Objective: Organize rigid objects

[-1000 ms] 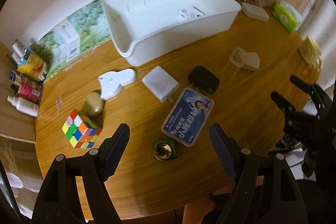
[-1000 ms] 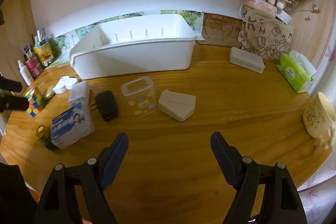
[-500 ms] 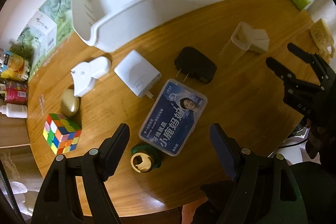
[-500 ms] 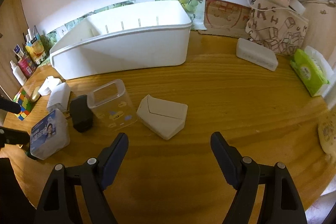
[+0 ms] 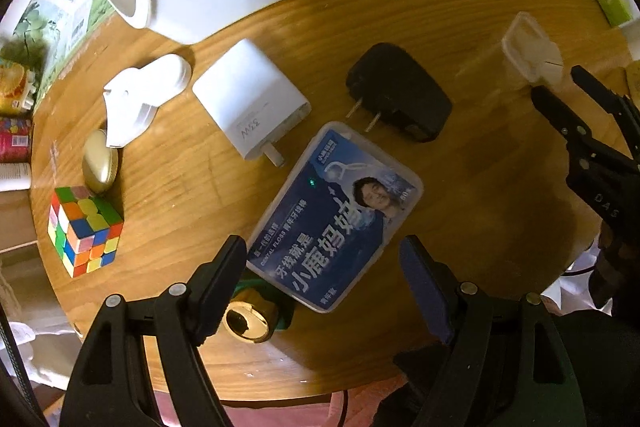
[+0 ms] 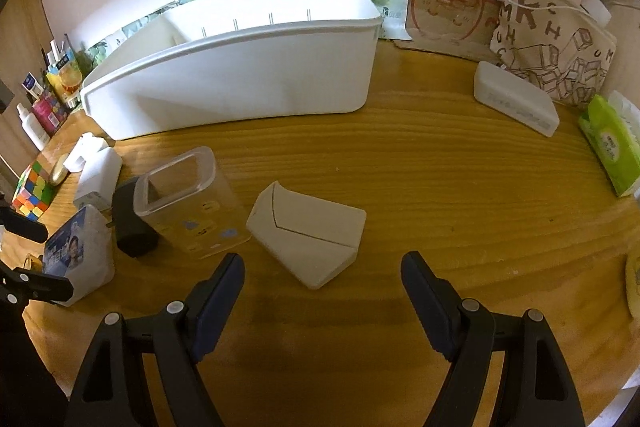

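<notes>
My left gripper (image 5: 322, 263) hangs open over the near end of a blue dental floss box (image 5: 336, 215) lying flat on the round wooden table (image 5: 480, 187). Beyond the box lie a white charger (image 5: 250, 99), a black plug adapter (image 5: 400, 91), a white clip-shaped piece (image 5: 140, 99), a gold pebble (image 5: 100, 167), a colour cube (image 5: 84, 227) and a gold-capped green jar (image 5: 250, 319). My right gripper (image 6: 322, 271) is open, just short of a white wedge-shaped box (image 6: 308, 231). A clear plastic tub (image 6: 188, 203) lies tipped beside the wedge. The white bin (image 6: 240, 67) stands behind.
Along the wall stand bottles and cans (image 6: 44, 103), a printed cloth bag (image 6: 556, 47), a white case (image 6: 516, 103) and a green tissue pack (image 6: 612, 143). The right gripper shows at the right edge of the left wrist view (image 5: 576, 99). The table's near edge (image 5: 280, 395) runs right under my left gripper.
My left gripper has dropped closer to the table and now sits over the floss box. My right gripper has moved forward and down toward the white wedge box. Both stay open.
</notes>
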The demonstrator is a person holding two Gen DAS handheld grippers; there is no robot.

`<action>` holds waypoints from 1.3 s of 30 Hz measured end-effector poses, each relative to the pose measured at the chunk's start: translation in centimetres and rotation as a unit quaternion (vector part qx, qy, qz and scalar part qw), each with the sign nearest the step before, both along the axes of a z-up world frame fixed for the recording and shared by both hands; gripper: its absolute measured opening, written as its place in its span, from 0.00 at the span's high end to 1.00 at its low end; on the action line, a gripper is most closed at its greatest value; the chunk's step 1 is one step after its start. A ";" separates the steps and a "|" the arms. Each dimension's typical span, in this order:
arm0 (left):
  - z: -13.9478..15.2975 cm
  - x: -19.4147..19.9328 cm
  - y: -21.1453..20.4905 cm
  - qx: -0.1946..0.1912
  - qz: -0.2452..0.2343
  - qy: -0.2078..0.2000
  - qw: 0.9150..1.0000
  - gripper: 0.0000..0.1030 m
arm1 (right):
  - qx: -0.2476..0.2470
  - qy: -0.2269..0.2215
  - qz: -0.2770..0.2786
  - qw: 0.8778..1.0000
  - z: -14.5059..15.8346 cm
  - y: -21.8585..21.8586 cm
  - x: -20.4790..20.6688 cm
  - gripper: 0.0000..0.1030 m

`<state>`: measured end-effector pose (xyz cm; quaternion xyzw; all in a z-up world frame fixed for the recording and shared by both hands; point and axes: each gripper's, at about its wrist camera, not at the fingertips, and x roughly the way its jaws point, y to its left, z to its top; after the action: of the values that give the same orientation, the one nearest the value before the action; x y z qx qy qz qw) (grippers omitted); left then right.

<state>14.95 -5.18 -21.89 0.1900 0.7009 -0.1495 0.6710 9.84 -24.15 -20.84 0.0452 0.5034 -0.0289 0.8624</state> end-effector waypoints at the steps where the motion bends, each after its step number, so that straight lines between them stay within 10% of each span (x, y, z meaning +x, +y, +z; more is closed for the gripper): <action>1: -0.2 0.2 0.0 0.002 0.001 0.001 1.000 0.21 | 0.000 0.002 0.001 1.000 -0.1 0.0 0.2 0.21; 39: -5.3 5.3 -1.3 -0.009 -0.002 0.053 0.999 0.24 | -0.009 0.020 0.015 1.000 -1.3 0.6 3.3 0.32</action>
<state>20.28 -6.47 -27.19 0.1774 0.7338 -0.1675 0.6340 13.13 -23.53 -22.13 0.0294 0.5208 -0.0212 0.8529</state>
